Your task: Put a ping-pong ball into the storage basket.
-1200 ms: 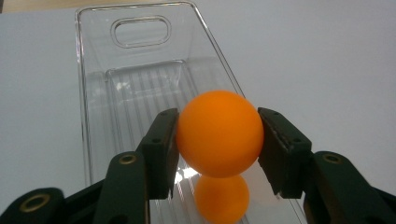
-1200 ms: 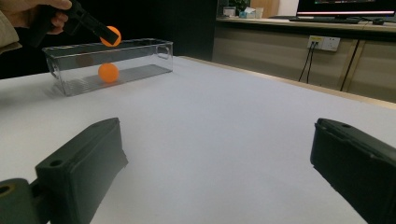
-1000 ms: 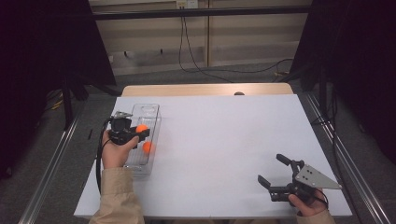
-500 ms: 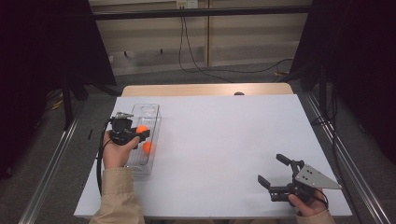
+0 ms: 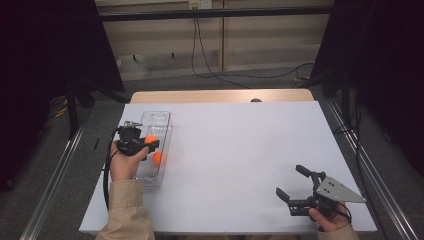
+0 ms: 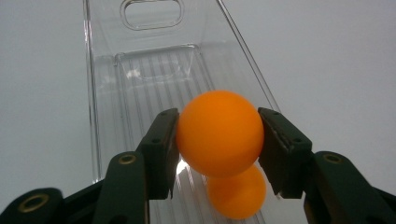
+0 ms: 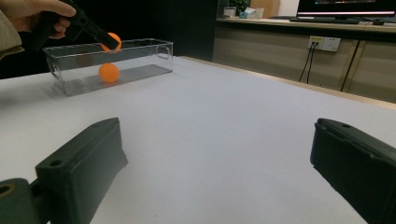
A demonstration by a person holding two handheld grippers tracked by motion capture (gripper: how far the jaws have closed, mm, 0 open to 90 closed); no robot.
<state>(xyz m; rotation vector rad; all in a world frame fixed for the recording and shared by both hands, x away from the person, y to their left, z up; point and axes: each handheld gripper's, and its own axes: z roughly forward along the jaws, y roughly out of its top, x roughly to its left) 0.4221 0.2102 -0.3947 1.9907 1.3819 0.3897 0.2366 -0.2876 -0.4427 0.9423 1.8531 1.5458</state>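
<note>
Matt orange ball (image 6: pixel 219 133), glossy ribbed clear-plastic bin (image 6: pixel 140 84), matt white table (image 5: pixel 240 150).

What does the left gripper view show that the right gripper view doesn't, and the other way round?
Left gripper view alone: the left gripper's pads clamped on both sides of the held orange ball, close up, and the clear bin's handle cutout.

Right gripper view alone: the right gripper's jaws wide apart over bare white table, a wall socket, and the bin from the side.

Both: the clear bin, the held ball, and the second orange ball lying on the bin floor.
</note>
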